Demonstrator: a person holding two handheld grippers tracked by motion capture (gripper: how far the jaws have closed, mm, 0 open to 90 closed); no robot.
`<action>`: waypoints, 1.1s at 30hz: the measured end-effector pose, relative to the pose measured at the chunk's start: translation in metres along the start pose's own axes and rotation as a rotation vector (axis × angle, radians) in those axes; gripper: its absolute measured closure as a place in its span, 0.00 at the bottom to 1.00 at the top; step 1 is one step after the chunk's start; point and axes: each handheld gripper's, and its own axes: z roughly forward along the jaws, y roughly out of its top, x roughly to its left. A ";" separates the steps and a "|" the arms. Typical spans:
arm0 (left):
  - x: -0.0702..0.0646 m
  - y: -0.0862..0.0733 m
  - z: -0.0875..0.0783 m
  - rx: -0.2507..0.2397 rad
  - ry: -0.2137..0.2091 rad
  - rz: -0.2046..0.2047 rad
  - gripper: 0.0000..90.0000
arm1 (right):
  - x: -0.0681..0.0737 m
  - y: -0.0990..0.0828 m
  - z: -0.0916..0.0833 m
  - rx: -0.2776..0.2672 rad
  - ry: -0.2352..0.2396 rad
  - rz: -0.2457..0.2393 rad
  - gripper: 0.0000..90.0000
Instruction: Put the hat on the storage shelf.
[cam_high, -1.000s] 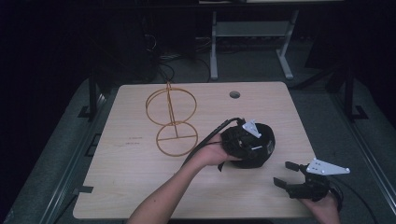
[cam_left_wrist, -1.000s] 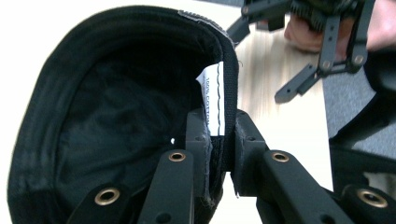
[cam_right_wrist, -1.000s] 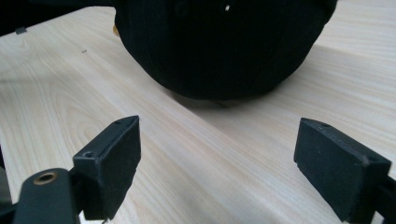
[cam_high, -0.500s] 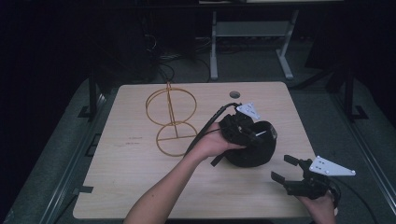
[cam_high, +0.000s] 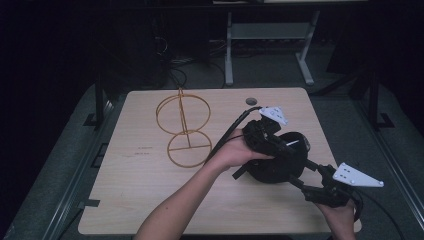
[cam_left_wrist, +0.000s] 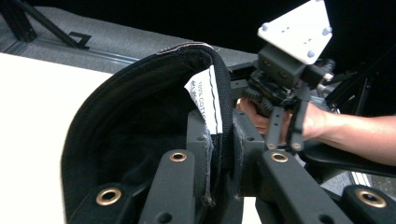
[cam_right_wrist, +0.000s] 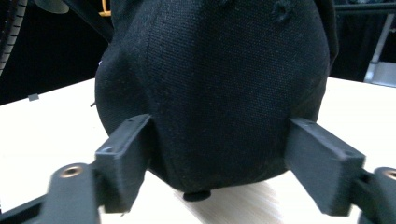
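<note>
High view, centre-right: black cap (cam_high: 280, 162) lifted off bench (cam_high: 140, 200), rim clamped in left claw (cam_high: 272, 145); right claw (cam_high: 300, 175), jaws closing around crown, ungripped; next, likely wire stand (cam_high: 182, 130).

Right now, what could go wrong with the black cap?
The left tool pinches only the thin rim of the black cap, so it might slip out. The right tool has been closing around the crown, its pads apparently not gripping; it might squash it. The wire stand stands nearby and could get knocked.
</note>
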 end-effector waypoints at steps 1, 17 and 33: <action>-0.001 0.001 0.000 -0.001 -0.004 0.005 0.89 | 0.000 0.000 -0.001 -0.008 0.000 0.000 0.35; -0.011 0.006 -0.002 0.020 0.000 0.060 0.89 | -0.002 0.000 -0.009 -0.030 0.073 -0.034 0.94; -0.007 -0.012 -0.019 0.060 0.077 0.046 0.80 | -0.002 0.013 -0.009 0.010 0.120 -0.027 0.98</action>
